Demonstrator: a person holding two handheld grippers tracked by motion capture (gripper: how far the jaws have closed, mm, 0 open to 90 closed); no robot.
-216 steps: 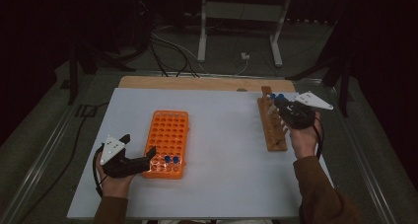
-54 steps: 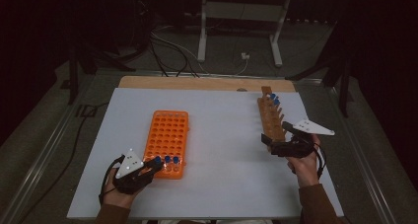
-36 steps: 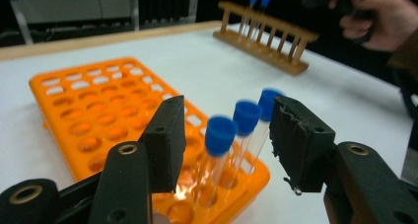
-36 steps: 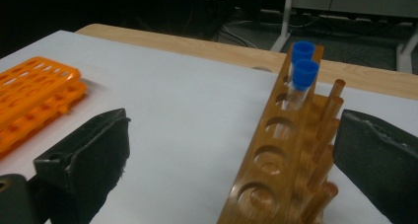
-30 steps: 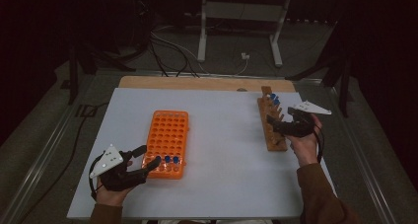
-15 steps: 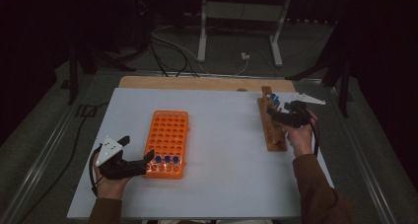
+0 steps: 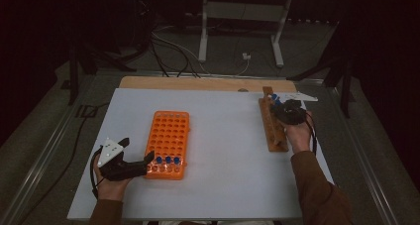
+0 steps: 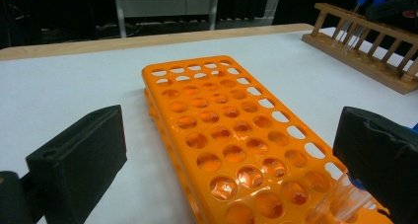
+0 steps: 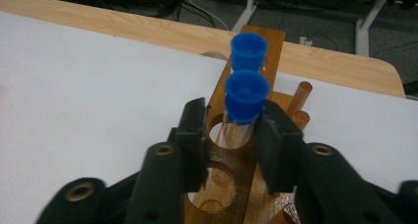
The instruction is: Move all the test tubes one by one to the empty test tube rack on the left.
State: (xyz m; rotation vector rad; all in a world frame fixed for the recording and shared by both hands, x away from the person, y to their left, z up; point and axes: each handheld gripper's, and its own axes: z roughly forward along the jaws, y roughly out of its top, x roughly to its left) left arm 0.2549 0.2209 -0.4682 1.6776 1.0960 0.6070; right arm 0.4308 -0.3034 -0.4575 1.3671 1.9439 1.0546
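right hand-held gripper closing around a blue-capped tube in the wooden rack; left hand-held gripper spread wide.

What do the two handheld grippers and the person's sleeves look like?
Both the left gripper and the right gripper are black, each topped by a pale grey triangular plate, with black padded jaws and a black cable. The sleeves are brown.

A bright orange plastic tube rack with rows of round holes sits on the plain white table top, which has a pale wooden edge. A brown wooden tube rack carries clear tubes with blue caps. Both grippers' jaws are black.
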